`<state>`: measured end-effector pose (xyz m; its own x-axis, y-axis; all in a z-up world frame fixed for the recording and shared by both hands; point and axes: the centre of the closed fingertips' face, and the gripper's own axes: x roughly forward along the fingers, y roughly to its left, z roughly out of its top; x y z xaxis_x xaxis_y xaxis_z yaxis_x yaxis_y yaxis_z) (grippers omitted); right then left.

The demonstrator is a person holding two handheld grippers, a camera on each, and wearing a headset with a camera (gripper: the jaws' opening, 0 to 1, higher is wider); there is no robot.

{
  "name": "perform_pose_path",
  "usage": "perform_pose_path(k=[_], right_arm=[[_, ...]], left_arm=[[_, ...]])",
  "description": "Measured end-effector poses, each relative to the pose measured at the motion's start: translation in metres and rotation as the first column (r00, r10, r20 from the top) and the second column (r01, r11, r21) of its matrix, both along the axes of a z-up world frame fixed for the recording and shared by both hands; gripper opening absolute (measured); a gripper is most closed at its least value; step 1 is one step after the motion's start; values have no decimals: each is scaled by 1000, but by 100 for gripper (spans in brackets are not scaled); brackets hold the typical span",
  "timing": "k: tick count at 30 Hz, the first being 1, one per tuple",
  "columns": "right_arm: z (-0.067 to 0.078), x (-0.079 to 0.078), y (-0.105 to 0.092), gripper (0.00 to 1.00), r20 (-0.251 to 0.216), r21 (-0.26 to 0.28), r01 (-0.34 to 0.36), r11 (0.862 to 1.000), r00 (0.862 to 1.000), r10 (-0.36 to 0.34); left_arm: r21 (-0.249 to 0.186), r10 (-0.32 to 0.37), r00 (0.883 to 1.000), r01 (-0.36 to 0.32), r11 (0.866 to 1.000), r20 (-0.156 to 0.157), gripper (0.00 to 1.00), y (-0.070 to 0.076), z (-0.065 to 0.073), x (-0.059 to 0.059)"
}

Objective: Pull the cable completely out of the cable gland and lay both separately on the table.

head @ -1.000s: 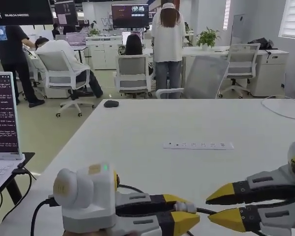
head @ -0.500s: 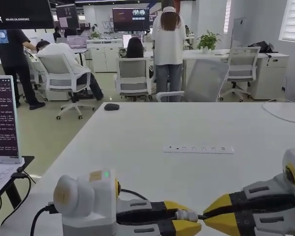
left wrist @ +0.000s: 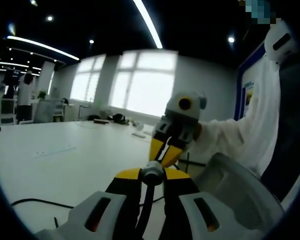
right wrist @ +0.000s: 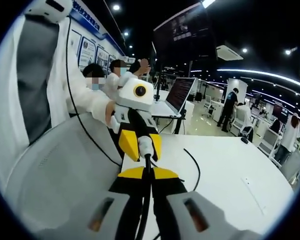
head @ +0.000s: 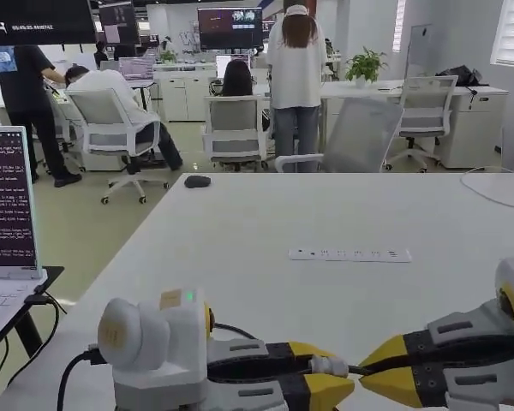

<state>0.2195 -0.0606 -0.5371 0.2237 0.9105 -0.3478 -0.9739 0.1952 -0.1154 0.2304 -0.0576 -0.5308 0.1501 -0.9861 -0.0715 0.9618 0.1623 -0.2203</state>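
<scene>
A small grey cable gland (head: pixel 324 366) is pinched in my left gripper (head: pixel 334 373), low over the white table's (head: pixel 265 282) near edge. Its black cable (head: pixel 231 328) trails back past the left jaws and curls on the table. My right gripper (head: pixel 370 374) faces the left one, tip to tip, and is shut on the cable just beyond the gland. In the left gripper view the gland (left wrist: pixel 153 171) sits between the shut jaws, with the right gripper (left wrist: pixel 162 156) right behind it. From the right gripper view, the cable (right wrist: pixel 147 162) runs from my jaws to the gland (right wrist: pixel 145 146).
A white power strip (head: pixel 349 254) lies mid-table, and a dark mouse (head: pixel 194 181) sits at the far edge. To the left, a laptop (head: pixel 4 205) stands on a side stand. A thin white cable (head: pixel 497 193) loops at the far right. Chairs and people are beyond the table.
The right gripper's jaws, spread a second ago, have shut on the cable and moved left until they almost touch the gland. The left gripper has held its grip.
</scene>
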Motion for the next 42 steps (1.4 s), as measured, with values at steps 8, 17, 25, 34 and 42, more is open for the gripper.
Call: perform_pose_path(k=[8,17,25,34,42], right_arm=[[-5,4,-3,2,5,-16,3,1000,1000,-3],[-10,13,-36,2,-7,-13,77,997,997,-78],[-29,17,-69,2,-35,-33,159,987,986,-160],[-51,21,-97,3,-77,-59,225,972,970,-230],[-58,19,-94,3,-85,-80,228,970,968,-234]], left_arm=[[15,14,1000,-14,1000,-7,17,1,-4,3],[1,36,999,-36,999,-22,17,5,-1,8],[-20,58,998,-59,998,-28,17,9,2,12],[-11,67,998,-67,998,-21,17,9,2,14],[3,59,998,-59,998,-11,17,8,0,12]])
